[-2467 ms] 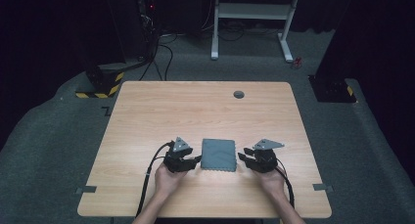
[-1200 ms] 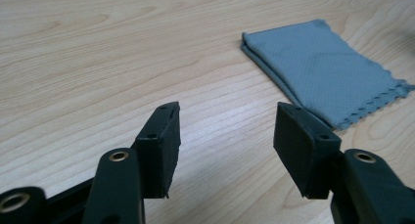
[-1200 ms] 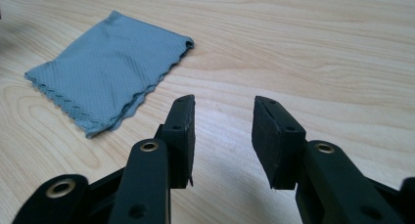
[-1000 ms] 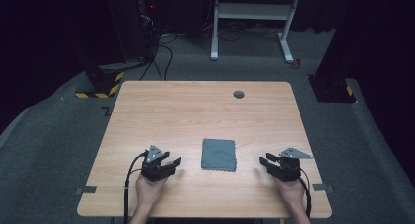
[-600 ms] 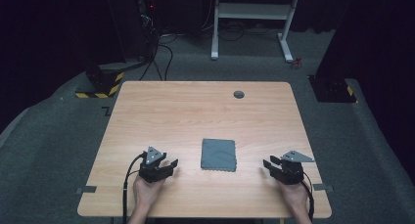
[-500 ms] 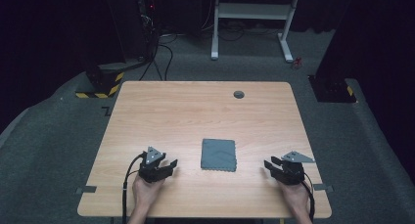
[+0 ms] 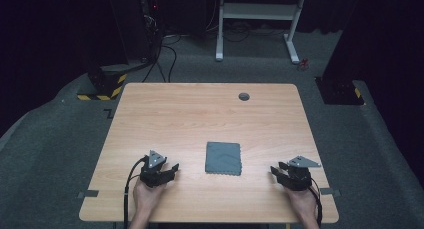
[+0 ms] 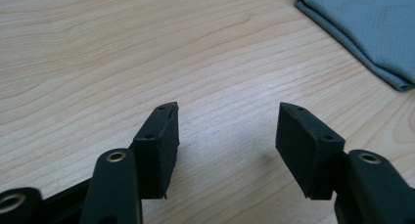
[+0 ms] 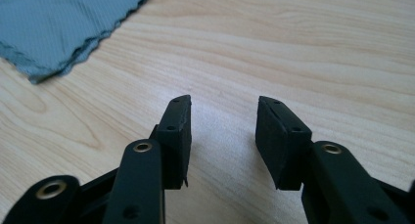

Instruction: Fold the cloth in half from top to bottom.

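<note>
A folded grey cloth (image 7: pixel 223 158) lies flat near the front middle of the wooden table (image 7: pixel 200 119). My left gripper (image 7: pixel 172 170) rests low on the table to the cloth's left, jaws open and holding nothing. In the left gripper view the left gripper (image 8: pixel 227 128) points at bare wood, with the cloth (image 8: pixel 367 28) at the upper right. My right gripper (image 7: pixel 276 171) sits to the cloth's right, also open and empty. The right gripper view shows the right gripper (image 9: pixel 222 119) over bare wood and the cloth (image 9: pixel 58 23) at the upper left.
A small dark round grommet (image 7: pixel 244 96) sits near the table's far edge. Beyond the table stand a white frame (image 7: pixel 260 14), a dark rack with cables (image 7: pixel 145 34) and a yellow-black striped base (image 7: pixel 102 89). Grey tape tabs (image 7: pixel 85 194) mark the front corners.
Both grippers have drawn away from the cloth's sides, outward and toward the front edge. Over the last half second they have barely moved. The cloth has stayed in place.
</note>
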### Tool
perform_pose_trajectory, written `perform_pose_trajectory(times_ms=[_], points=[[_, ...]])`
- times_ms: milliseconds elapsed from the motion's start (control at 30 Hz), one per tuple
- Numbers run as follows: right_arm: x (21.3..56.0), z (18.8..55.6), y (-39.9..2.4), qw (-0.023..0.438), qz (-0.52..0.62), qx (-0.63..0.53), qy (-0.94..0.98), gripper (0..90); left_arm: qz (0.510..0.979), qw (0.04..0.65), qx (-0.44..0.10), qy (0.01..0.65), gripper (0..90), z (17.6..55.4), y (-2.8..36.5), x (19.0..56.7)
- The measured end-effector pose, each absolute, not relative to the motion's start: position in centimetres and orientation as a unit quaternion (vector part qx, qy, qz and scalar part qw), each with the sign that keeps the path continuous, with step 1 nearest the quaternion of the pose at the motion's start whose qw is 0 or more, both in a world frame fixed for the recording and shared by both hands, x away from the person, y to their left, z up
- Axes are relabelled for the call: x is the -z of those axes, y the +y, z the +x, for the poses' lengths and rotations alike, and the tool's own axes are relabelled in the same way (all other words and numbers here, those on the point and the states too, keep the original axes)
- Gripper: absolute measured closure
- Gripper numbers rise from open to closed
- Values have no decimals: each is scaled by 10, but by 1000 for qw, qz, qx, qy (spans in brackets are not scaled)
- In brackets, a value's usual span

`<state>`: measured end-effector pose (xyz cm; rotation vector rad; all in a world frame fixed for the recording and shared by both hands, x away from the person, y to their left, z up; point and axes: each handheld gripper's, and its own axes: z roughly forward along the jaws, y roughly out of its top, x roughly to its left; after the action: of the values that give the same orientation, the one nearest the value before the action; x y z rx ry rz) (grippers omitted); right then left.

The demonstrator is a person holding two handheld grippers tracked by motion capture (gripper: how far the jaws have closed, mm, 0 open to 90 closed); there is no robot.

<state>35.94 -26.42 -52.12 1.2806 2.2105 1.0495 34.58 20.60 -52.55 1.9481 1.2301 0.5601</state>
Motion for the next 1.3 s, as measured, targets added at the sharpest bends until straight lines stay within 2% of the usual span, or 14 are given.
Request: perform_pose_trajectory(times_ms=[167, 300, 533, 1300], points=[[522, 358, -259, 202, 442, -349, 801, 534, 762, 370, -220, 483, 417, 347, 207, 527], [522, 359, -260, 203, 449, -346, 798, 469, 772, 358, -218, 478, 384, 348, 205, 527], [522, 359, -259, 204, 453, -344, 797, 437, 768, 352, -223, 486, 339, 345, 200, 528], [522, 359, -259, 202, 450, -345, 799, 410, 770, 352, -220, 484, 315, 344, 200, 528]])
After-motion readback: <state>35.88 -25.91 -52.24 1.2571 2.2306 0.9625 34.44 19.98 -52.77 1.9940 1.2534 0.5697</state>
